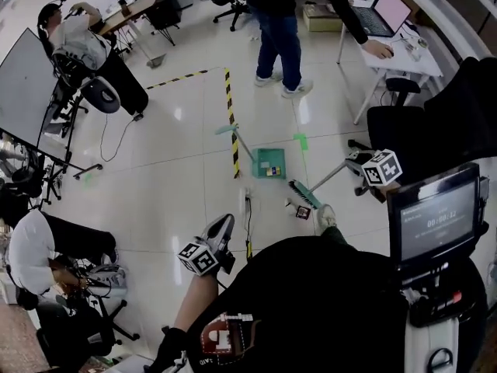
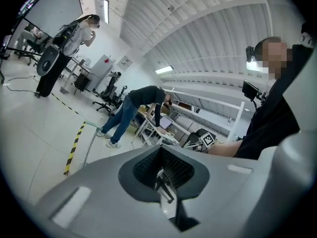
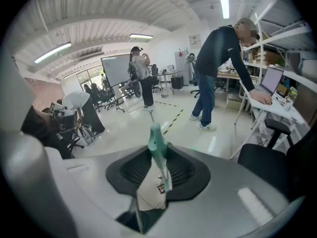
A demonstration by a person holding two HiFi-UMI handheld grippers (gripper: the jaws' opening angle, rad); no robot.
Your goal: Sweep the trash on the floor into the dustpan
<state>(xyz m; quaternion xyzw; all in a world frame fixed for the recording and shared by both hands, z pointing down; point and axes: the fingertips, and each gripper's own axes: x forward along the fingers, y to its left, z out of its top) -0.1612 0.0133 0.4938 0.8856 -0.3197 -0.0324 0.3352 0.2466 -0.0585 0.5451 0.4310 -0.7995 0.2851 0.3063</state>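
A green dustpan [image 1: 271, 162] sits on the floor with small coloured bits in it, and its long handle [image 1: 241, 142] leans up to the left. The broom's green brush head [image 1: 304, 194] rests on the floor just right of the pan. My right gripper [image 1: 356, 162] is shut on the broom handle [image 3: 157, 148], which crosses between its jaws [image 3: 158, 182]. A small dark piece of trash [image 1: 303, 212] lies beside the brush. My left gripper [image 1: 220, 228] hangs low near my leg, apart from the dustpan, and in its own view [image 2: 166, 182] its jaws stand together with nothing between them.
Yellow-black tape [image 1: 231, 123] runs along the floor left of the pan. A person [image 1: 279, 29] stands bent over a white desk [image 1: 396, 57] behind it. A black office chair [image 1: 404, 127] is at the right, a cable [image 1: 248, 224] lies on the floor, and seated people are at the left.
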